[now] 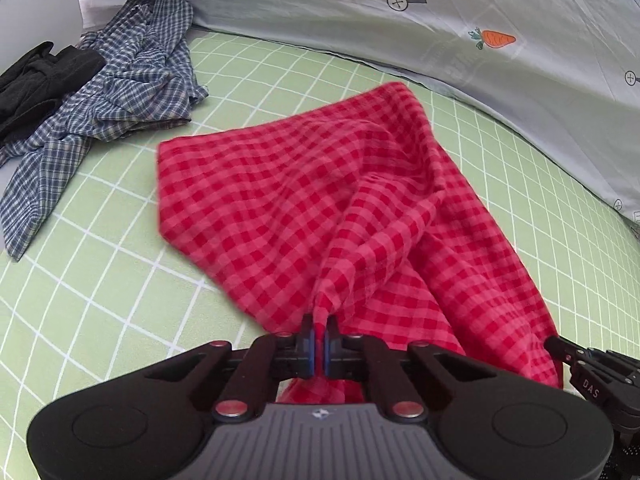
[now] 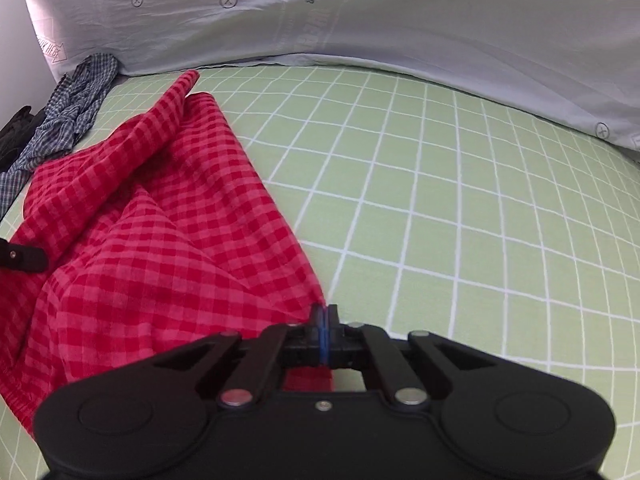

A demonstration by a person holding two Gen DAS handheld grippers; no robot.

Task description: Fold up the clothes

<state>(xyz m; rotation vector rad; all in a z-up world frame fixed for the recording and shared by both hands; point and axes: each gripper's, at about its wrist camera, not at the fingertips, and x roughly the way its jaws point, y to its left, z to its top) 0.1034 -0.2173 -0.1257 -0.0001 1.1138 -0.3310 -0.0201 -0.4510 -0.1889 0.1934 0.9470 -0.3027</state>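
Red checked garment (image 1: 320, 200), spread on the green bed at 12 o'clock, is pinched thinly by the left hand-held gripper (image 1: 319, 334) and right hand-held gripper (image 2: 323, 320), so a tug could slip an edge free.

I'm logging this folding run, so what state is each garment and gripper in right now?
left gripper: shut, pinching a bunched fold of the red cloth.
right gripper: shut on the red cloth's edge.
red checked cloth: rumpled, unfolded, partly lifted off the green sheet.
blue plaid shirt: crumpled, unfolded, untouched.
black garment: heaped beside the shirt.
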